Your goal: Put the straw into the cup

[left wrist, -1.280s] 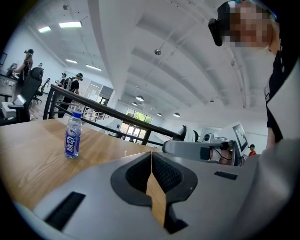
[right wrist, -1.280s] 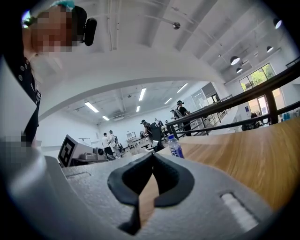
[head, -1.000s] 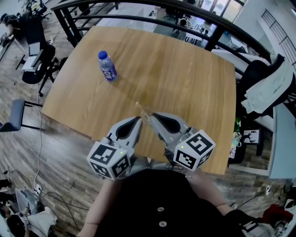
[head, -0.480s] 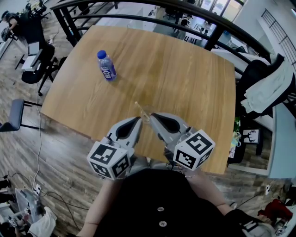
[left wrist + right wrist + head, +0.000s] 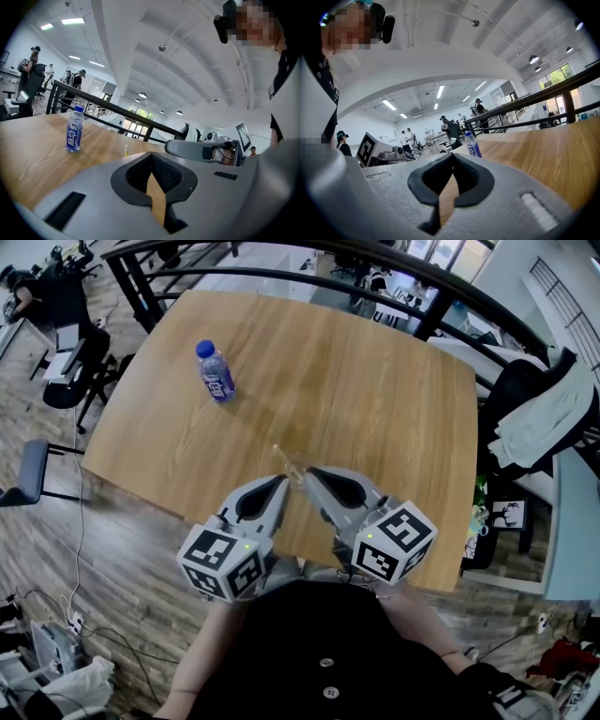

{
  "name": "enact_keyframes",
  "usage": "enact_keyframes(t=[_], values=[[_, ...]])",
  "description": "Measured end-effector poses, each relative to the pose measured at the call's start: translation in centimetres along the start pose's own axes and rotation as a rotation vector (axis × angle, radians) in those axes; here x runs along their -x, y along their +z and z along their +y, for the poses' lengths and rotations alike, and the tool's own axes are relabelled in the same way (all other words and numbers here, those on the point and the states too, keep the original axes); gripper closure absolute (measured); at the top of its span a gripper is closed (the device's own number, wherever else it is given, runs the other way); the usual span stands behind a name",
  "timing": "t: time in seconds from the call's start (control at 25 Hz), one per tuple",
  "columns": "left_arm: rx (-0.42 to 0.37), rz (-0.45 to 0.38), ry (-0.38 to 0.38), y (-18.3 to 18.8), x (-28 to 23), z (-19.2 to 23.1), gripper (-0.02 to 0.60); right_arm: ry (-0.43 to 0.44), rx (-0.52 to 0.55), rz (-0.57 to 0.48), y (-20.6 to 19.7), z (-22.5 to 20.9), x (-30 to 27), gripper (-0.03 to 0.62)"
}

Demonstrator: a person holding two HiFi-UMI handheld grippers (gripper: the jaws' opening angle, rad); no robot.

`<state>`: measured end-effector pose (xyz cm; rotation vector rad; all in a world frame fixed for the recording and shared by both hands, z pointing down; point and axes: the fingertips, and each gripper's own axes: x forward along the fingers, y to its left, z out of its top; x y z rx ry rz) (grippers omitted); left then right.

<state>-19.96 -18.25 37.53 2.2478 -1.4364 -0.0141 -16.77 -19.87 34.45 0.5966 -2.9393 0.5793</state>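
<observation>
A thin pale straw (image 5: 280, 454) slants up just beyond my two grippers, near the table's front middle. Its lower end meets a small clear cup (image 5: 294, 468), faint and partly hidden by the jaws. The straw's yellowish tip (image 5: 125, 150) pokes above the left jaws in the left gripper view. My left gripper (image 5: 281, 483) and right gripper (image 5: 308, 474) lie side by side, tips almost touching, just short of the cup. Both are shut with nothing between the pads (image 5: 151, 154) (image 5: 452, 156).
A water bottle (image 5: 217, 372) with a blue cap stands upright at the far left of the wooden table (image 5: 375, 390). A black railing (image 5: 281, 277) runs behind the table. Chairs and a draped white cloth (image 5: 544, 418) stand at the right.
</observation>
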Motion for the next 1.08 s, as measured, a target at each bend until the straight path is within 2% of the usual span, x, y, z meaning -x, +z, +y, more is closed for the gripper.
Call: enact_keyframes(t=[1.08], values=[[0.005,0.006,0.017,-0.09,0.05,0.28,0.563,-0.009,0.004,0.015,-0.56,-0.34,0.23,0.595]])
